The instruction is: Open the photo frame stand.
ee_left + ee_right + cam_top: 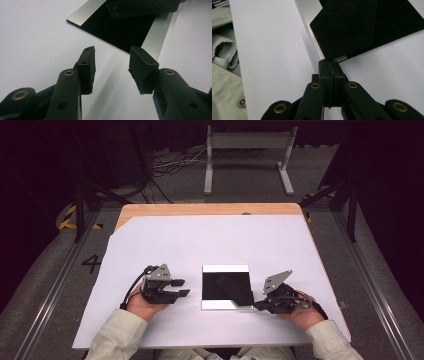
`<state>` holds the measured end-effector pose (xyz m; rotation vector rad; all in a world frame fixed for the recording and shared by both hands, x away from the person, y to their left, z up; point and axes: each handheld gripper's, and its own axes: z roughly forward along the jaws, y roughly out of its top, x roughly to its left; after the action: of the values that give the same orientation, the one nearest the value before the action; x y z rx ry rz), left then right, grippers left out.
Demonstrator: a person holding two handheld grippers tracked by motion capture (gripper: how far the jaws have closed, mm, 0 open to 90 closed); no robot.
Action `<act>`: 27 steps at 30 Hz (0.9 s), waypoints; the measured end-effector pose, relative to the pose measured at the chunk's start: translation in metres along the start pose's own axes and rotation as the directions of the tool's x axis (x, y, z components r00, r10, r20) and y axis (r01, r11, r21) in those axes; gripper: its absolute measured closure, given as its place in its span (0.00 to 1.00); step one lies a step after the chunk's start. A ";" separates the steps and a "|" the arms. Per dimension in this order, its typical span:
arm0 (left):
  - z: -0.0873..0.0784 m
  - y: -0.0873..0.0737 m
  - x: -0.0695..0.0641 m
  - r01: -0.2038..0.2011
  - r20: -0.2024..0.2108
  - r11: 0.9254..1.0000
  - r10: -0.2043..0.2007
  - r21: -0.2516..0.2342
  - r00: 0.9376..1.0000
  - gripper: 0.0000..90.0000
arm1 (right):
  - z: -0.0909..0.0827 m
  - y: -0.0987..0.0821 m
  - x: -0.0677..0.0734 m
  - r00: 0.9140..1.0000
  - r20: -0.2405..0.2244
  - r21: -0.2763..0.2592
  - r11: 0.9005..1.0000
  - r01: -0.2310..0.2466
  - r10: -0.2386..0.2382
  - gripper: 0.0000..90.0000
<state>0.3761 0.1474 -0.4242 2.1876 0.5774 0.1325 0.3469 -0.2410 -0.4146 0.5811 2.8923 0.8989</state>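
My left claw (182, 287) spread apart and empty at nine o'clock of the black plate (220, 287), my right claw (258, 305) pinched on the black flap's (235, 289) corner at the plate's five o'clock, white sheet (175, 240) beneath.

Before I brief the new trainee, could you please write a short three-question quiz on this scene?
1. True or false: the left gripper has its jaws apart with nothing between them.
2. What does the right gripper pinch? A) the flat black piece B) a cable C) a sleeve
3. What does the black plate with silver edges lie on?

Key: 1 true. 2 A, at its corner. 3 The white sheet covering the table.
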 end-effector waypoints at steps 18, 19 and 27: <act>0.003 -0.001 -0.001 0.014 0.008 1.000 -0.014 0.005 1.000 0.62 | -0.015 0.005 0.002 1.000 0.019 -0.119 0.993 0.003 0.000 1.00; 0.004 -0.001 0.000 0.011 0.007 1.000 -0.011 0.006 1.000 0.62 | -0.016 0.006 0.003 1.000 0.021 -0.123 0.992 0.001 0.001 1.00; 0.014 -0.001 -0.006 -0.008 0.021 1.000 0.007 0.015 1.000 0.62 | -0.019 0.009 0.005 0.999 0.047 -0.200 0.980 0.006 0.003 1.00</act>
<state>0.3748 0.1356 -0.4328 2.2039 0.5605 0.1097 0.3423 -0.2425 -0.3933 0.5733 2.7163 1.1425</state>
